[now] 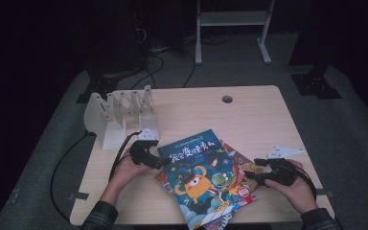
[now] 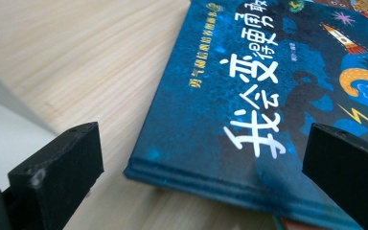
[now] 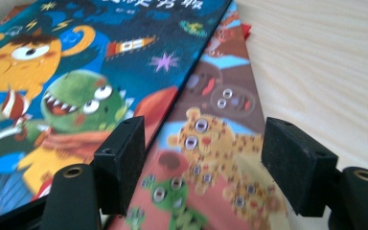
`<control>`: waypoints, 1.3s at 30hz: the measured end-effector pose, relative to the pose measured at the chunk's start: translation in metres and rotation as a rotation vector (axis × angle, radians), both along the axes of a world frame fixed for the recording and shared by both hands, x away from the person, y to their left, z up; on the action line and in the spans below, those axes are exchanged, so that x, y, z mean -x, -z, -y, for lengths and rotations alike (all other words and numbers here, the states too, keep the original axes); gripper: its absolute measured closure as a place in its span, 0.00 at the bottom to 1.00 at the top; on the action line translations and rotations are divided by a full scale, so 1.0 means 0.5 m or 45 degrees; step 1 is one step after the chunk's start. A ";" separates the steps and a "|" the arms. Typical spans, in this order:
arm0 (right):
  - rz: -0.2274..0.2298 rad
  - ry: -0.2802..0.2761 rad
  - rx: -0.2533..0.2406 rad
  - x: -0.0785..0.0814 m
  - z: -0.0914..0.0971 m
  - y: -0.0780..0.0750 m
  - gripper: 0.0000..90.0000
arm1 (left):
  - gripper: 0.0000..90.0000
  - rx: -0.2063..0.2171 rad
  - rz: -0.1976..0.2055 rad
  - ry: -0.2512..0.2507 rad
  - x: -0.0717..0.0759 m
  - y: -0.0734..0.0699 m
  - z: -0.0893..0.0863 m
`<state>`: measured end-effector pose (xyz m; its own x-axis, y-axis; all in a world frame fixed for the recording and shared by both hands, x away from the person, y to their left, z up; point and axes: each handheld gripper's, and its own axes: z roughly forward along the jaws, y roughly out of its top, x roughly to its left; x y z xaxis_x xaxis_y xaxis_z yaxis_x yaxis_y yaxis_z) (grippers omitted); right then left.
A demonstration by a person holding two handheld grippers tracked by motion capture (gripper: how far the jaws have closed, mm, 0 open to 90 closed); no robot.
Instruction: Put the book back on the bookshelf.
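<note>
open jaws, blue book, leopard book

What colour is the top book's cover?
Dark blue top book, white title; best in the left gripper view.

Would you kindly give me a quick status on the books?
Both claws, left and right, open, empty. Blue book tops red book, flat. Nothing in the way.
</note>
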<state>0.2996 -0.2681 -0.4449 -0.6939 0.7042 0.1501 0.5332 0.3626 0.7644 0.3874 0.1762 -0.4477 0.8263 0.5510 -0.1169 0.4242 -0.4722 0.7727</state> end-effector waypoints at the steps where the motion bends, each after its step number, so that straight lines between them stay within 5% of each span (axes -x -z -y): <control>1: -0.006 0.002 -0.002 0.005 0.003 0.001 0.35 | 0.00 -0.005 -0.013 0.012 -0.002 0.004 0.003; 5: 0.003 -0.011 -0.007 0.020 0.011 0.001 0.34 | 0.00 -0.037 -0.051 0.050 -0.001 0.012 0.010; 29: -0.001 -0.047 0.002 0.116 0.041 0.011 0.30 | 0.00 -0.061 -0.068 0.049 0.007 0.007 0.012; 39: -0.010 -0.045 0.053 0.111 0.040 0.018 0.25 | 0.00 -0.087 -0.080 0.056 0.014 0.003 0.011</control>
